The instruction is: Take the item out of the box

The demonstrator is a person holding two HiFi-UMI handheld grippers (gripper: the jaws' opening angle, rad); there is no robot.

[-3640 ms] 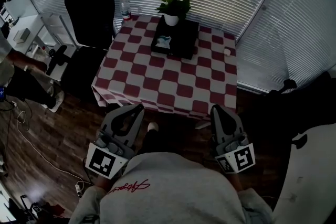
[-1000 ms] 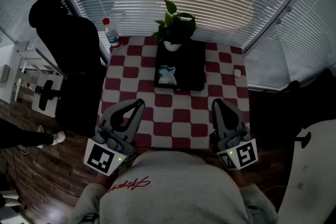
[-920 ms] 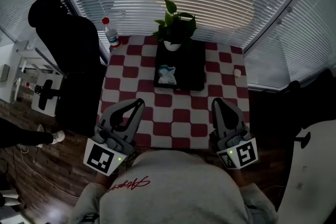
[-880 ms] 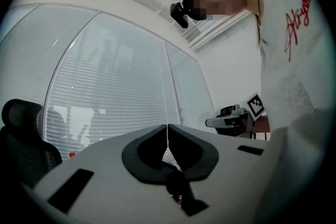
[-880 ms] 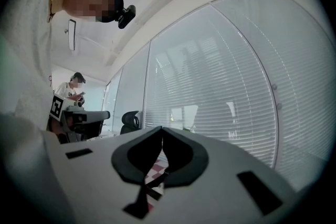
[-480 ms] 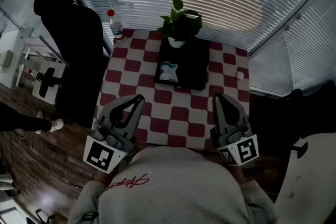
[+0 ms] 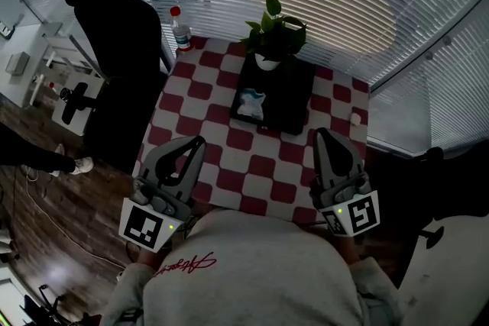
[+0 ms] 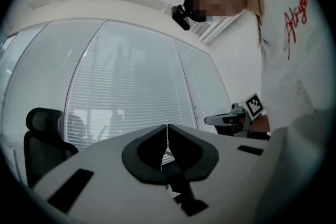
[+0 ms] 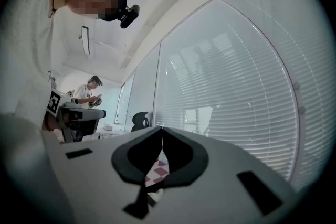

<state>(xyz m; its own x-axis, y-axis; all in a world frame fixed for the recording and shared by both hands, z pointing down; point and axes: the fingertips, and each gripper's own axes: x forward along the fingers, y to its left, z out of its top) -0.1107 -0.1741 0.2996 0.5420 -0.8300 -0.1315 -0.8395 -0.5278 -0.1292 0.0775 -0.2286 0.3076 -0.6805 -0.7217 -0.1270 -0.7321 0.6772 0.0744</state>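
Note:
A black box [image 7: 286, 91] lies open at the far middle of the red-and-white checked table [image 7: 229, 164]. A pale blue-white item [image 7: 250, 103] rests in its left half. My left gripper [image 7: 195, 143] hovers over the table's near left edge, jaws shut with nothing between them [image 8: 167, 136]. My right gripper [image 7: 324, 136] hangs over the near right edge, likewise shut and empty [image 9: 161, 136]. Both stand well short of the box. The gripper views tilt upward at the window blinds and show only a sliver of checked cloth.
A potted green plant [image 7: 273, 38] stands at the box's far end. A clear bottle with a red cap [image 7: 180, 30] is at the far left corner, a small white object [image 7: 355, 119] near the right edge. A black office chair [image 7: 122, 57] stands left of the table. Blinds cover the windows behind.
The head view has shifted: table and box now sit a little lower and further right in the picture. Both grippers stay shut, in much the same place near the table's front edge.

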